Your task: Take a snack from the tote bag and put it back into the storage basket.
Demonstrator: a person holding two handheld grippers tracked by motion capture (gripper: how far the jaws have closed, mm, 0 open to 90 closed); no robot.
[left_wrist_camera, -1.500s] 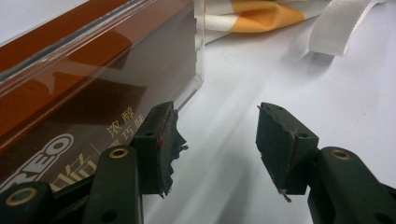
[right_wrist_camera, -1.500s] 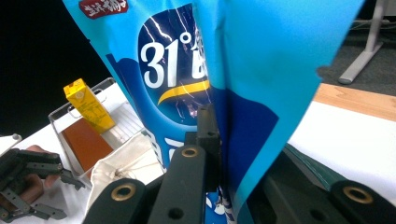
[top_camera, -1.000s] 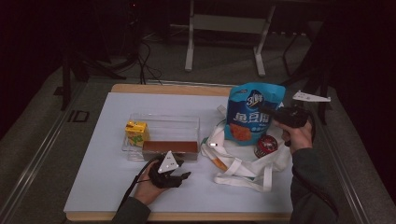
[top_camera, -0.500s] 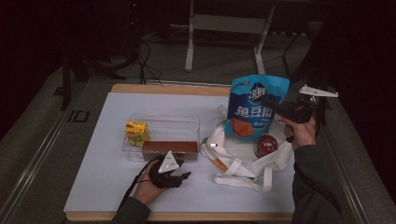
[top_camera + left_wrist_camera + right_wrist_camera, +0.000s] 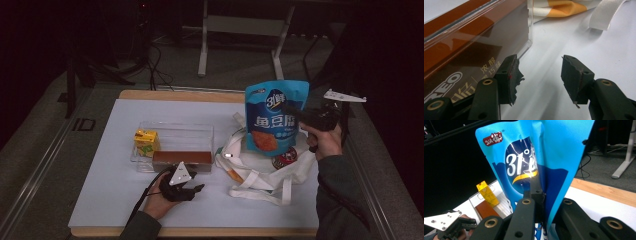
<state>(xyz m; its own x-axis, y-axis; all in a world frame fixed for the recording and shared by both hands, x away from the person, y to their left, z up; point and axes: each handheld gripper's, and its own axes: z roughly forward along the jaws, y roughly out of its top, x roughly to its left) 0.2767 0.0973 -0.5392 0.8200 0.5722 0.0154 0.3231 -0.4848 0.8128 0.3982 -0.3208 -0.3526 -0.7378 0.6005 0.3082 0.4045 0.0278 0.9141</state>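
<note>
On the right side of the bench [image 5: 125, 200], the right hand-held gripper [image 5: 300, 117] pinches a blue snack bag [image 5: 275, 117] by its edge. Its jaws are pressed tight on the bag, and you can see this close up in the right gripper view, where the bag [image 5: 524, 157] stands tall between the black jaws of that gripper [image 5: 540, 195]. The bag hangs upright in the air, above a white cloth bag [image 5: 260, 175] that lies flat on the bench. A round red thing [image 5: 285, 159] lies on the cloth bag, just under the blue bag.

The left hand-held gripper [image 5: 197, 189] rests low on the bench near the front edge. Its jaws are spread apart and hold nothing. In the left gripper view, that gripper [image 5: 540, 75] points at bare bench, with a brown box [image 5: 469, 50] just beside its left jaw.

The brown box [image 5: 182, 160] lies inside a clear tray [image 5: 200, 131] in the middle of the bench. A small yellow carton [image 5: 146, 142] stands in the same tray, at its left end. The tray sits just beside the cloth bag. A strap [image 5: 606, 15] of the cloth bag lies on the bench ahead of the left gripper.
</note>
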